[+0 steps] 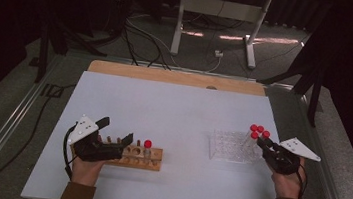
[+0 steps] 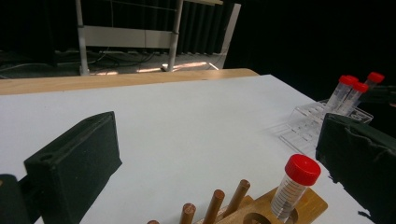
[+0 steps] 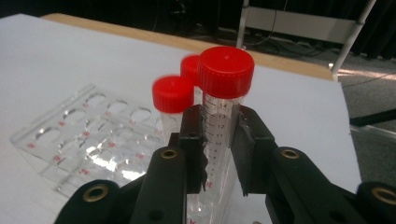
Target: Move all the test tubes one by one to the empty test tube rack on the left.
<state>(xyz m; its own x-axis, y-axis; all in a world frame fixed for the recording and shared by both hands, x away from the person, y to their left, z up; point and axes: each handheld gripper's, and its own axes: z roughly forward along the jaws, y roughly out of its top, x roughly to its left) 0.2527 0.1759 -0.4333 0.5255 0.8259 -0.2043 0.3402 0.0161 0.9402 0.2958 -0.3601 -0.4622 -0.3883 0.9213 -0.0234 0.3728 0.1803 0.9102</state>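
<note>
From the high view, the left gripper (image 1: 116,130) hovers over the left end of a wooden rack (image 1: 152,158) near the table's (image 1: 174,104) front edge, jaws apart. One red-capped tube (image 1: 147,148) stands in that rack. At the right, the right gripper (image 1: 263,143) meets a clear plastic rack (image 1: 232,146) holding red-capped tubes.

In the left gripper view, the jaws stand wide apart with the wooden rack (image 2: 285,212) and its tube (image 2: 295,186) between them.

In the right gripper view, the jaws are clamped on a capped tube (image 3: 223,107) at the clear rack's (image 3: 88,135) right end, with two more tubes just behind.
</note>
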